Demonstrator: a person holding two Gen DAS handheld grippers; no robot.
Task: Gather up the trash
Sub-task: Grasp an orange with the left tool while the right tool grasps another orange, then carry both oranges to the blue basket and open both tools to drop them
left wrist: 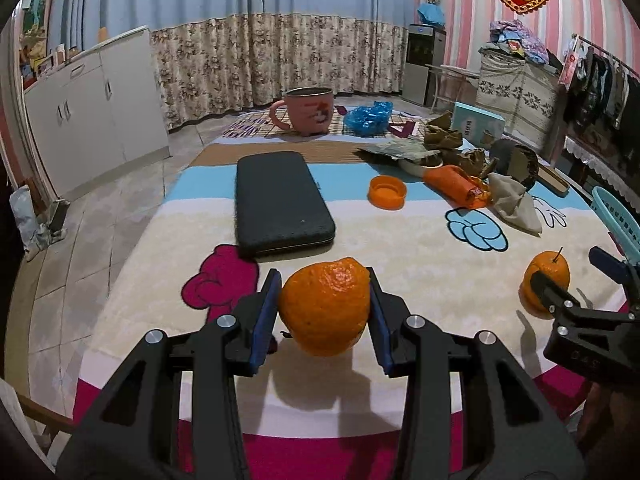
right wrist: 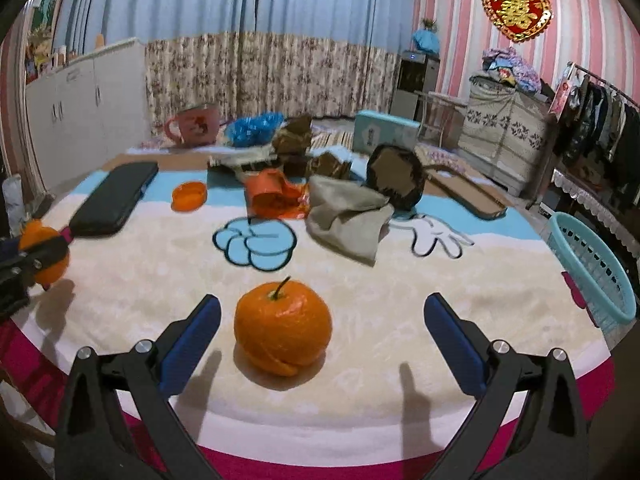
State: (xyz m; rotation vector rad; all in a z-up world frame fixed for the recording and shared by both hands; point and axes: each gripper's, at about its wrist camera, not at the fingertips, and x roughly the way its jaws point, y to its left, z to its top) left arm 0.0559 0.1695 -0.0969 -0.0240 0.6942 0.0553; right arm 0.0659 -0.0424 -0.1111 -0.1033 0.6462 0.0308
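Orange, dimpled peel marks both fruits in play. The left hand-held gripper (left wrist: 324,280) is clamped on one orange (left wrist: 325,306): both blue pads press its flanks, jaws roughly half spread, and the fruit hangs clear of the worktop (left wrist: 400,256), casting a shadow beneath. The right hand-held gripper (right wrist: 322,320) stands wide apart and holds nothing. A second orange with a stem (right wrist: 283,326) sits on the worktop between its fingers, nearer the left finger (right wrist: 192,340) than the right finger (right wrist: 454,344); neither pad touches the peel.

Governing relation: the stemmed orange lies directly ahead of and slightly below the right gripper, stem up and tilted right. The fruit is near-spherical, so no long axis constrains the approach; a closing stroke after a small shift left to centre the fruit would probably suffice. The right hand is plainly the nearer one.

Materials: the worktop carries a plush, short-pile cartoon-print cloth, soft and likely to let a round fruit settle rather than roll. The stemmed orange's peel shows a split near its base. Farther back lie crumpled paper (right wrist: 348,216), an orange wrapper (right wrist: 276,196), a blue plastic bag (right wrist: 252,122) and an orange lid (right wrist: 189,195), apparently the trash to collect. A light-blue slotted basket (right wrist: 592,268) sits at the right edge, a probable receptacle.
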